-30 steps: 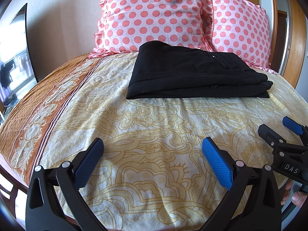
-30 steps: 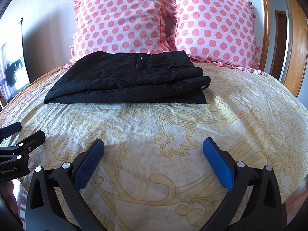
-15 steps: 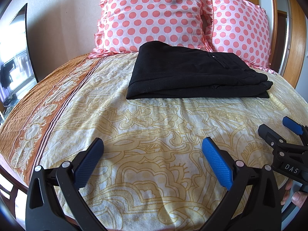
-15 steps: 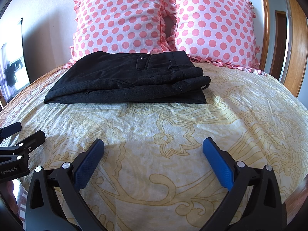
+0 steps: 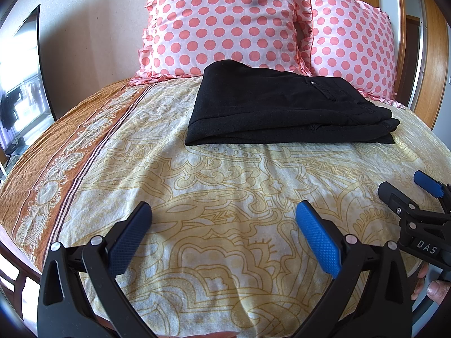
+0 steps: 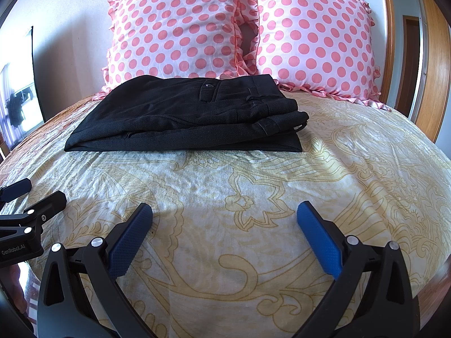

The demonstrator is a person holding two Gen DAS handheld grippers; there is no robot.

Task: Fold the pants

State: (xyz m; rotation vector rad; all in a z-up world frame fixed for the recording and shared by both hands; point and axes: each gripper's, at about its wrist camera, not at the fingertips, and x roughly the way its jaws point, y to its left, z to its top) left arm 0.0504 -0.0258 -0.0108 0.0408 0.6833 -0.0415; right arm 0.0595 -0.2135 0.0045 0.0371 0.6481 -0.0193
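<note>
Left two-finger gripper with blue pads (image 5: 222, 219): jaws spread wide, nothing between them, hovering over the near part of the yellow-and-cream patterned bedspread (image 5: 225, 186). Orange-brown border strip of the bedspread (image 5: 70, 152) runs down the left side.

Black folded pants (image 5: 282, 112) lie flat on the bedspread towards the head of the bed, well apart from both tools. They look already folded into a stacked rectangle: rounded fold edge at left, waistband with button and belt loops at right, layers slightly staggered at the right end. They sit just in front of, possibly touching, the two pink polka-dot ruffled pillows (image 6: 180, 28).

Right two-finger gripper with blue pads (image 6: 225, 219): also spread wide, empty, over the near bedspread, beside the left one.

Judgement: the fold reads as finished or one tidy-up short. If anything remains, square the staggered right-end layers: come in low, pinch only the top layer's edge, slide it flush, and avoid dragging the whole stack or rucking the bedspread underneath.

Containers: none visible, nothing to report.
</note>
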